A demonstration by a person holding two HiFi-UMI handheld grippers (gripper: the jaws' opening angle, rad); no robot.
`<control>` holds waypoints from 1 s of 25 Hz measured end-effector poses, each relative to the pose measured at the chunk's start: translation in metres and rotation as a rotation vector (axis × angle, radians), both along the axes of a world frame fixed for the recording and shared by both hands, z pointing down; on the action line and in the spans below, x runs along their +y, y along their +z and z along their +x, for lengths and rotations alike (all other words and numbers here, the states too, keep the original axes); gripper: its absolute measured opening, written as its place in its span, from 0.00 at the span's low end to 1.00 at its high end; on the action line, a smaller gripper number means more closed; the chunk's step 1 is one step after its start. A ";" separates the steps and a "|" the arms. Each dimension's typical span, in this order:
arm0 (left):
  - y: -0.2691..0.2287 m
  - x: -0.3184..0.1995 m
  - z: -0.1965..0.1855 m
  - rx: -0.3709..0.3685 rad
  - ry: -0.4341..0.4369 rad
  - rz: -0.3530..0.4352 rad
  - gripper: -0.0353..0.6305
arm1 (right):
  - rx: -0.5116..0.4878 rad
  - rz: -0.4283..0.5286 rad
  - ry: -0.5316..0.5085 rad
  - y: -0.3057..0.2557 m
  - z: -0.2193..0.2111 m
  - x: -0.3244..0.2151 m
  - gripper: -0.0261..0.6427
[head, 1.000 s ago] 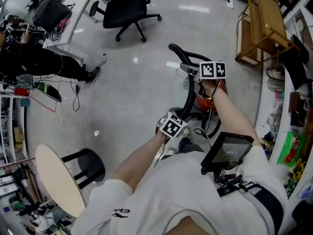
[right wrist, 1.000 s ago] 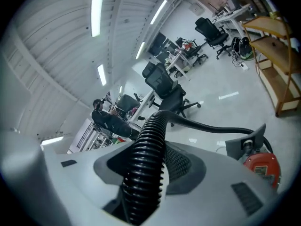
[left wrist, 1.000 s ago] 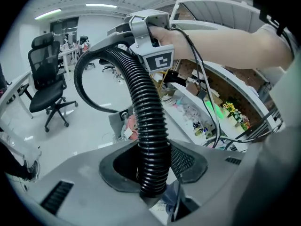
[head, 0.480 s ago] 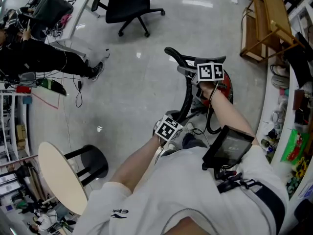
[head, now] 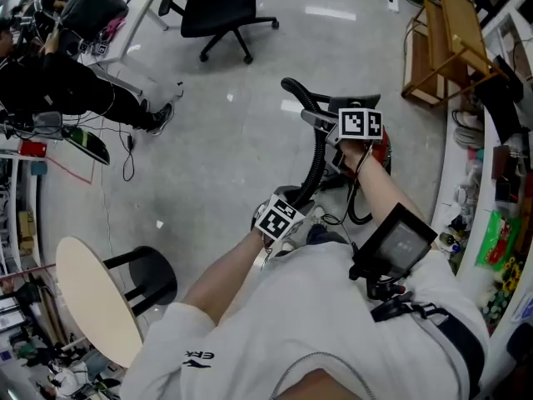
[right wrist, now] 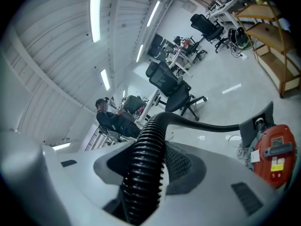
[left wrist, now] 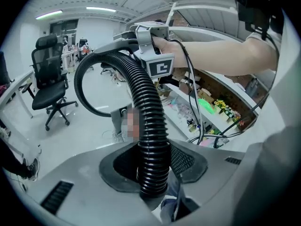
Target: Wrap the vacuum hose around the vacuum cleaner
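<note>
The black ribbed vacuum hose (head: 316, 152) arches up from the floor and runs between both grippers. My left gripper (head: 279, 217) is low and close to my body, shut on the hose (left wrist: 149, 140), which fills the gap between its jaws. Higher and farther off, my right gripper (head: 356, 126) is shut on the hose (right wrist: 143, 173) near its top bend. The red vacuum cleaner (right wrist: 275, 154) stands on the floor under the right hand; in the head view only a red edge (head: 385, 150) shows past the arm. The right gripper (left wrist: 157, 65) also shows in the left gripper view.
A black office chair (head: 221, 7) stands beyond the hose. At the far right is a wooden shelf (head: 450, 32) beside a cluttered counter (head: 500, 223). A black stool (head: 150, 277) and a round tabletop (head: 96, 311) are near left. A seated person (head: 58, 90) is far left.
Both grippers have shifted a little with the hose still in them; in the head view the left one has drifted leftward. The hose's arch has followed.
</note>
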State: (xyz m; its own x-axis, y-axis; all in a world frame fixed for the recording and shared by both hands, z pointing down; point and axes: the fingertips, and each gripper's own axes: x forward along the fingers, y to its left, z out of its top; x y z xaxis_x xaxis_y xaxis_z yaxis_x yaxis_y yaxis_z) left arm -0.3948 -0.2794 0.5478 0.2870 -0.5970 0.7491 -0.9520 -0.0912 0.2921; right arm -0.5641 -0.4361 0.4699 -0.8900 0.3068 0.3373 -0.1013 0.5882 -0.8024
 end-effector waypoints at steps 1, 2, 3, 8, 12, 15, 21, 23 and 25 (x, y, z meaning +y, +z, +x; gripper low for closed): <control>-0.002 0.004 0.001 -0.006 0.007 0.003 0.29 | -0.004 0.001 0.006 -0.003 0.002 0.003 0.33; -0.004 0.009 0.002 -0.011 0.014 0.005 0.29 | -0.007 0.000 0.012 -0.006 0.005 0.007 0.33; -0.005 0.014 0.003 -0.016 0.021 0.005 0.29 | -0.008 -0.002 0.019 -0.007 0.008 0.011 0.33; -0.005 0.056 0.010 -0.022 0.053 -0.001 0.29 | -0.004 -0.016 0.051 -0.005 0.019 0.047 0.33; -0.003 0.094 0.020 -0.018 0.069 -0.010 0.29 | 0.005 -0.030 0.060 -0.001 0.031 0.084 0.33; -0.002 0.123 0.029 -0.001 0.073 -0.014 0.29 | 0.012 -0.036 0.069 0.004 0.040 0.111 0.33; 0.002 0.179 0.052 0.020 0.092 -0.016 0.29 | 0.037 -0.042 0.079 0.014 0.064 0.164 0.33; 0.001 0.196 0.060 0.026 0.101 -0.014 0.29 | 0.039 -0.044 0.086 0.015 0.073 0.180 0.33; 0.002 0.212 0.066 0.030 0.107 -0.011 0.29 | 0.042 -0.043 0.096 0.016 0.080 0.194 0.33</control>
State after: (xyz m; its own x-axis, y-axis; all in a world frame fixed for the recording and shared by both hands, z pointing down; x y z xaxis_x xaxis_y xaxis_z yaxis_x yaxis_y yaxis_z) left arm -0.3292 -0.0679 0.5502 0.3710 -0.5537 0.7455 -0.9279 -0.1887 0.3215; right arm -0.4837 -0.2421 0.4858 -0.9012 0.2362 0.3635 -0.1896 0.5392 -0.8206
